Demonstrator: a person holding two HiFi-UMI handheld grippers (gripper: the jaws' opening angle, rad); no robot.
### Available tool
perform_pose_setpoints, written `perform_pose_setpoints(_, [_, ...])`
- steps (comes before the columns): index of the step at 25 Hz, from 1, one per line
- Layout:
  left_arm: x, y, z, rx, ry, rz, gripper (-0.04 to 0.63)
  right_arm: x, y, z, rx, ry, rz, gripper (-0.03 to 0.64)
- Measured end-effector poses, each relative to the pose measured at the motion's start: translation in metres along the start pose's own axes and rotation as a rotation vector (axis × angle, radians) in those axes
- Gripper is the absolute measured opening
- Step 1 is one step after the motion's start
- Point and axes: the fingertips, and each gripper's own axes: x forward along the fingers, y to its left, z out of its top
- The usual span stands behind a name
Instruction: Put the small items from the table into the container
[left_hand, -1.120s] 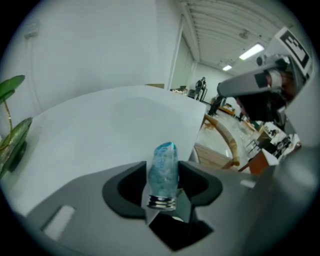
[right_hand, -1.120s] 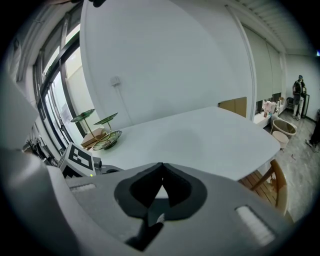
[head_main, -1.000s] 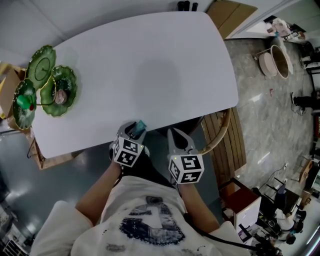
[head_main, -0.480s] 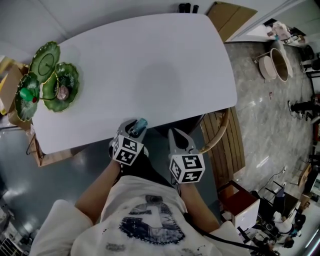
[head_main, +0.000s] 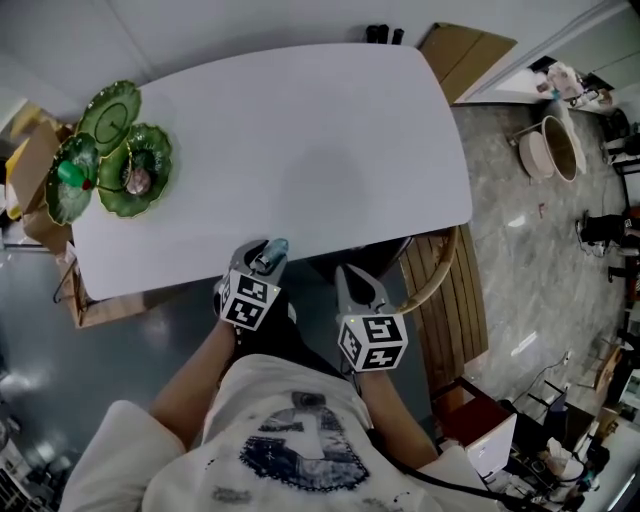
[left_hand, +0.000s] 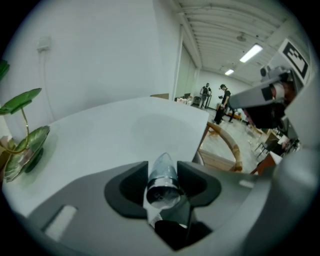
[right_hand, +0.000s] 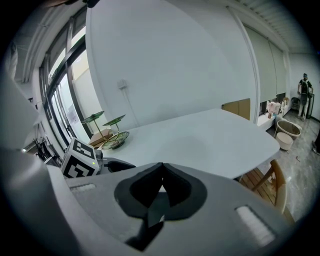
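White counter (head_main: 300, 130) lies ahead of my left claw (left_hand: 163, 169), clamped round the middle of a small clear tapered plastic tube (left_hand: 162, 186); it seems light, slick, easily crushed. My right claw (right_hand: 161, 182) is closed, empty.

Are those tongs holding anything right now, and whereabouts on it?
The left tongs pinch a small clear pointed tube by its sides, its tip poking forward. The right tongs are shut on nothing.

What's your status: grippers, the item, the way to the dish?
Left gripper shut on small bluish item. Right gripper shut, empty. Green leaf dish at far-left corner of table; bare tabletop between.
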Motion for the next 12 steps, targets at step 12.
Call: perform_pose_setpoints(12, [-0.049, 0.049, 0.022, -0.015, -0.030, 0.127, 0.175, -0.004, 0.008, 0.014, 0.023, -0.055, 0.040, 0.000])
